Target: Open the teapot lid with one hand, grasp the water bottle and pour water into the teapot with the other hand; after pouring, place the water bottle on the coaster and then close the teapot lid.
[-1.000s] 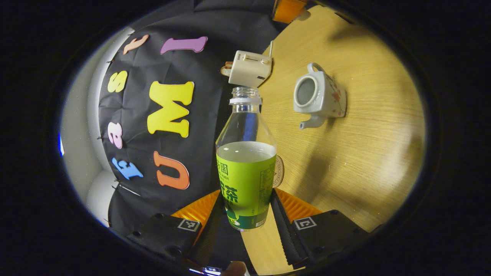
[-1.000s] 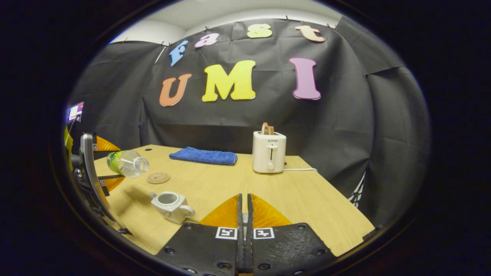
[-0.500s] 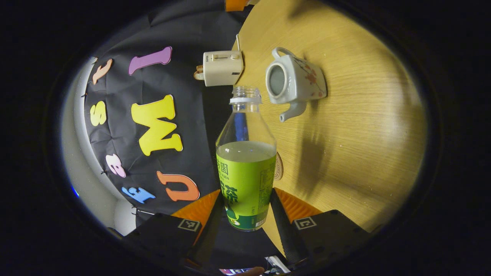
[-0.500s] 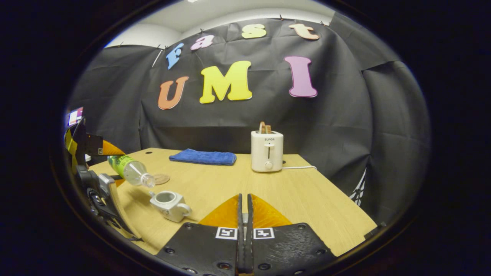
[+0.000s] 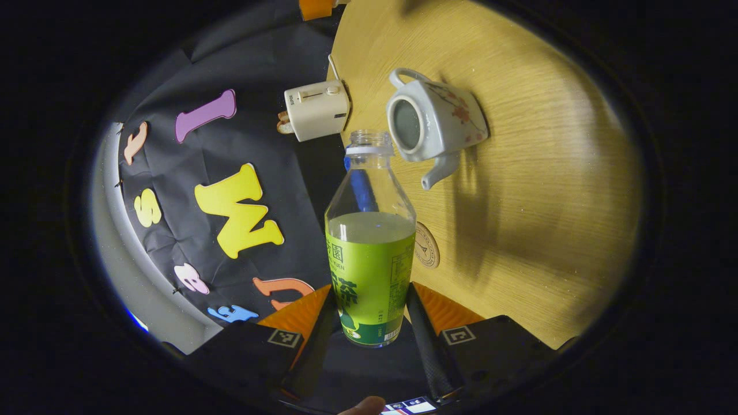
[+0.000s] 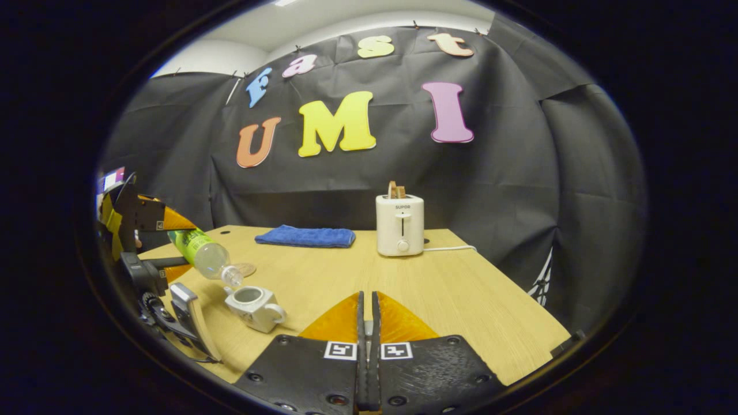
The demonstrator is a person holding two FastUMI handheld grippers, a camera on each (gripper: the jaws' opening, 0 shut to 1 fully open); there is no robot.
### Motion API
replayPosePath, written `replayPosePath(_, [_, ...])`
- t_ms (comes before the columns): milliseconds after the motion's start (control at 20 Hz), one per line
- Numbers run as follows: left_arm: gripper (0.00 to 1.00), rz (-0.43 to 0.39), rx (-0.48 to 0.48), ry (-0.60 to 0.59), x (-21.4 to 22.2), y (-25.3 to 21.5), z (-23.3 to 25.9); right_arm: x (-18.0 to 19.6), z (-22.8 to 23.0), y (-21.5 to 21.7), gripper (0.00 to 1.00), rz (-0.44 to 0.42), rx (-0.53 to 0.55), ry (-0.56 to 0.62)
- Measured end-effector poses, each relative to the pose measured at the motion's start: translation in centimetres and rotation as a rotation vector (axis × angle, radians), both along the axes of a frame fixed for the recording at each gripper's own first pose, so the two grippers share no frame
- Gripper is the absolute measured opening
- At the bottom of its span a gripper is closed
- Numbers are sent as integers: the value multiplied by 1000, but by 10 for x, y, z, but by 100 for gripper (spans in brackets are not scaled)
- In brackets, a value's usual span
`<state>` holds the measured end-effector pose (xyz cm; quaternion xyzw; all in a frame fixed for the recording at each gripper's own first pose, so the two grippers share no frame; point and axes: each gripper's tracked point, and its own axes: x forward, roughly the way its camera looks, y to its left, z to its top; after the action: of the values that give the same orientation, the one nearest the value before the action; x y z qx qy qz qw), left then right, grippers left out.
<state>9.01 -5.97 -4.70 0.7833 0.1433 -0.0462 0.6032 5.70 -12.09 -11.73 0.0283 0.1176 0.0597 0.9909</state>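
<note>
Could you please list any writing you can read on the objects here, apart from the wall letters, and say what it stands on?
"SUPOR": on the front of the white toaster.
Water bottle, held in the left gripper: the green label's print is not transcribed.
Coaster: round emblem, too small to read.
Right gripper: square code markers, no words.

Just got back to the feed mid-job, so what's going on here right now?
The left gripper holds the water bottle by its lower body and tips it, uncapped, mouth down just above the open teapot; no stream shows. The right gripper hangs over the table with its jaws closed; whether they pinch the lid can't be told. The coaster lies bare on the table.
</note>
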Motion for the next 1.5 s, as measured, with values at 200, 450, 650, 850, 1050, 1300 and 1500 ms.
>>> replayPosePath(200, [73,-7,73,-10,2,0,9,-1,0,0,0,1,8,-4])
replayPosePath(450, [73,-24,154,-30,7,0,19,-1,-1,-2,0,0,12,-3])
replayPosePath(650, [73,-36,198,-46,10,-2,25,-2,-2,0,0,1,21,0])
replayPosePath(850, [73,-53,244,-70,12,-3,33,-2,0,-2,0,1,19,-7])
replayPosePath(1050, [73,-63,286,-83,15,-5,40,-2,-2,-1,0,3,24,-2])
replayPosePath(1300, [73,-75,316,-103,14,-8,48,-2,-2,-1,0,5,29,-3])
replayPosePath(1500, [73,-84,339,-114,16,-13,54,-3,-1,-2,0,4,28,-5])
